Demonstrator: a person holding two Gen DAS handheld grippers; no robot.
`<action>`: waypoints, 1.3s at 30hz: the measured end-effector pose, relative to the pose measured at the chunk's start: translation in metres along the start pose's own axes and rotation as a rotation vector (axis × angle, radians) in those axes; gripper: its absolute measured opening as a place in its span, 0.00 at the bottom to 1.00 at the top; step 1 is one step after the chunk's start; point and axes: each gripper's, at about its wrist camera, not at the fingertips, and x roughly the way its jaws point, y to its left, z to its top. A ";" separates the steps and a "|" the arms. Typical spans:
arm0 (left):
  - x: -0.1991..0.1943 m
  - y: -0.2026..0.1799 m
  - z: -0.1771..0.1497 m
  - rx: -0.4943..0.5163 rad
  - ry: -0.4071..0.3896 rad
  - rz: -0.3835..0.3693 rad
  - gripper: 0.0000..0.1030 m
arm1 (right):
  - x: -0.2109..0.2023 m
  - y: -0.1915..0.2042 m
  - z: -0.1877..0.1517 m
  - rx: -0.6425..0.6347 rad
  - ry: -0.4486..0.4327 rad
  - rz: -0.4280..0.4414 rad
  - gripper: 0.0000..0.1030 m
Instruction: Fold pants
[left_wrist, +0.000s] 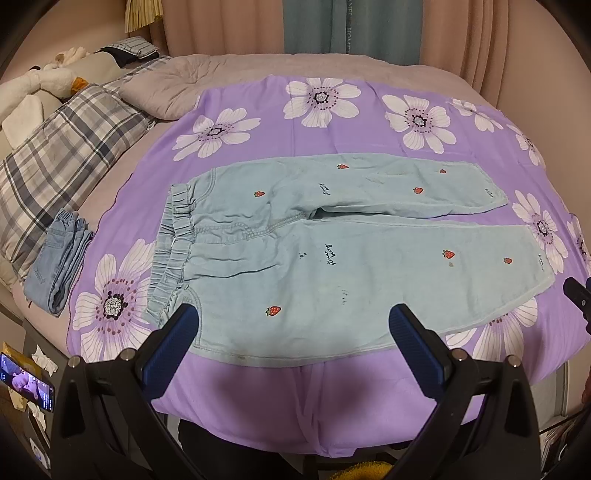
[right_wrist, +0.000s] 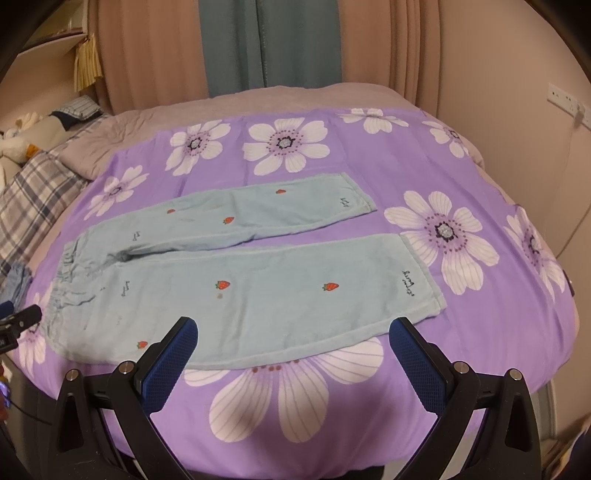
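Both pairs of tongs hang open and empty over the near edge of the bed (left_wrist: 236, 62). The pants (left_wrist: 332, 254) lie flat on the purple flowered sheet (right_wrist: 424, 166), long axis running left to right, waistband (left_wrist: 173, 251) leftward. The left tongs (left_wrist: 293, 325) sit nearer the waist, the right tongs (right_wrist: 293, 332) nearer the near leg's hem (right_wrist: 424, 280). Fisheye bending makes the far leg's reach hard to judge.
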 end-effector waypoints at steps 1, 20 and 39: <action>0.000 0.000 0.000 0.000 -0.001 0.000 1.00 | 0.000 -0.001 0.001 0.000 0.001 0.002 1.00; 0.001 -0.008 0.002 0.017 -0.003 -0.005 1.00 | 0.006 -0.007 -0.005 0.018 0.026 0.007 1.00; 0.014 0.016 -0.003 -0.124 -0.027 -0.073 1.00 | 0.010 0.014 -0.010 -0.073 0.013 0.027 1.00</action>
